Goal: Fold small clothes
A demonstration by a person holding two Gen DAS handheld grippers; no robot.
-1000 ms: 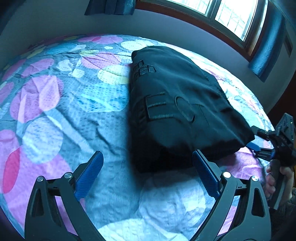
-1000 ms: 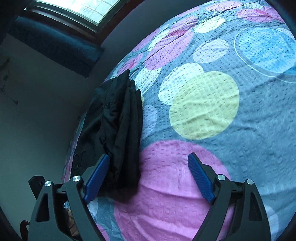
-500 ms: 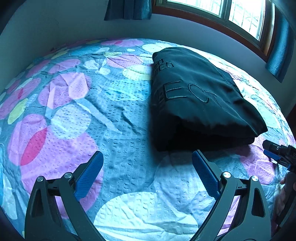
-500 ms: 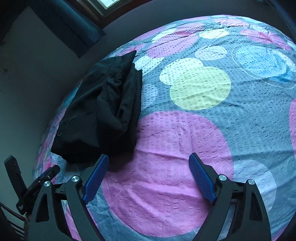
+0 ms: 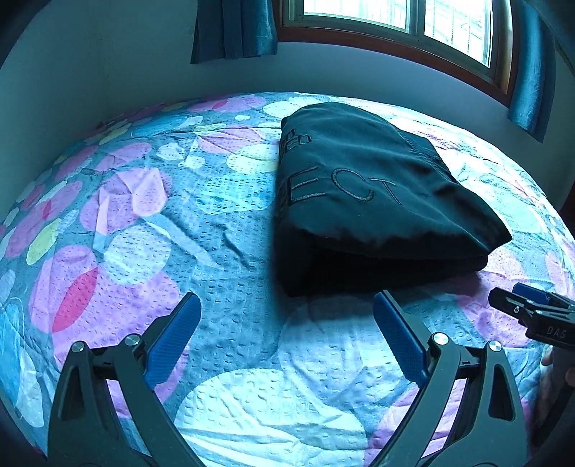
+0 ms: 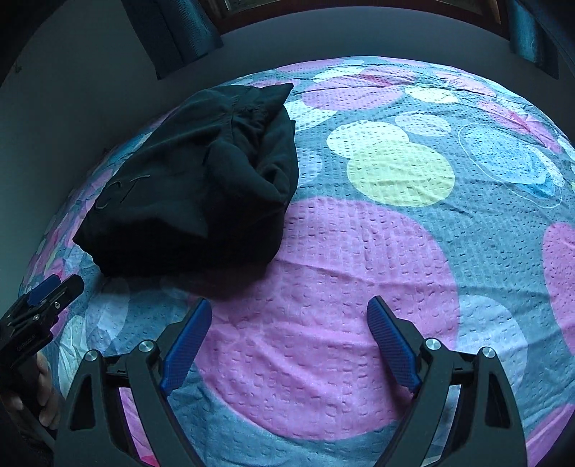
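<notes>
A black garment (image 5: pixel 363 201) with stitched letters lies folded into a thick stack on the bed. In the right wrist view it (image 6: pixel 201 186) sits at the upper left, its folded layers facing me. My left gripper (image 5: pixel 287 327) is open and empty, just short of the garment's near edge. My right gripper (image 6: pixel 289 334) is open and empty over a pink circle of the bedspread, to the right of the garment's near corner. The right gripper also shows in the left wrist view (image 5: pixel 532 309), and the left gripper in the right wrist view (image 6: pixel 46 298).
The bedspread (image 5: pixel 151 237) is grey-blue with pink, yellow and pale circles and covers the whole bed. A wall runs behind the bed, with a wood-framed window (image 5: pixel 402 21) and blue curtains (image 5: pixel 233 28).
Both grippers have pulled back and risen away from the garment, which now lies whole in view. Both stay open.
</notes>
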